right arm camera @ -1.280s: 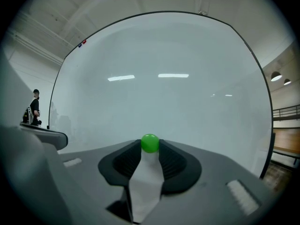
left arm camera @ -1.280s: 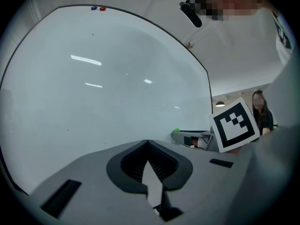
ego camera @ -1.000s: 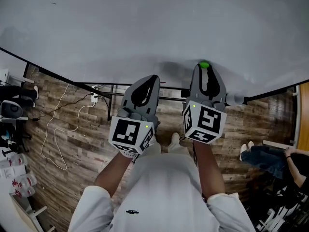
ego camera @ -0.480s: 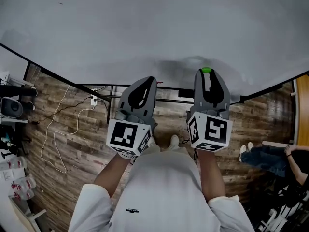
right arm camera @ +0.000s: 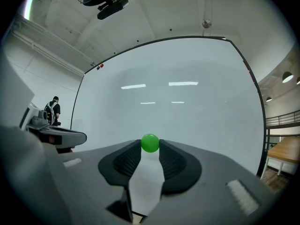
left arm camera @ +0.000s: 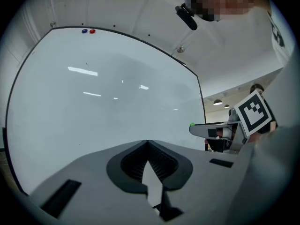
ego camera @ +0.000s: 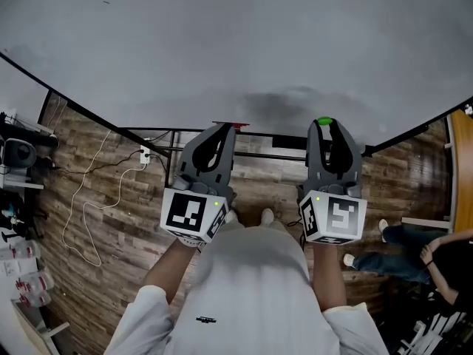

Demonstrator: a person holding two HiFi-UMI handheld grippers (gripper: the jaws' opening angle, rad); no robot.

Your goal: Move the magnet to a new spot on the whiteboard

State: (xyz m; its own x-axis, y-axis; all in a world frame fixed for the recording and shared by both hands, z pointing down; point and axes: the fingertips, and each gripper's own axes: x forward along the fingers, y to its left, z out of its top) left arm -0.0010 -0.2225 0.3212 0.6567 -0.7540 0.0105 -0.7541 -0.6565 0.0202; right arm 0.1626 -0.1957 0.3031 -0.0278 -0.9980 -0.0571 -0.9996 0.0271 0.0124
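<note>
The right gripper (right arm camera: 150,146) has its jaws clamped on the green magnet (right arm camera: 150,143), a small round ball pinched at the very tips. In the head view the magnet sits close to the lower edge of the whiteboard (ego camera: 236,43), right of centre; whether it touches the surface cannot be told. The left gripper (left arm camera: 147,142) is just to the left of the right one, level with it, its jaws together at the tips with nothing between them.

Each gripper carries a marker cube with black-and-white square patterns: the left cube (ego camera: 194,211) and the right cube (ego camera: 334,217). These are codes, not letters. A small dark print (ego camera: 206,320) on the person's white shirt (ego camera: 251,287) is too small to read.

Far off at the board's upper left corner, two more magnets sit side by side – a blue magnet (left arm camera: 84,31) and a red magnet (left arm camera: 92,31). The rest of the board shows only reflected ceiling lights.

Below the board a wooden plank floor (ego camera: 111,228) carries a loose white cable (ego camera: 81,198), and a seated person's legs (ego camera: 392,261) show at the right.
</note>
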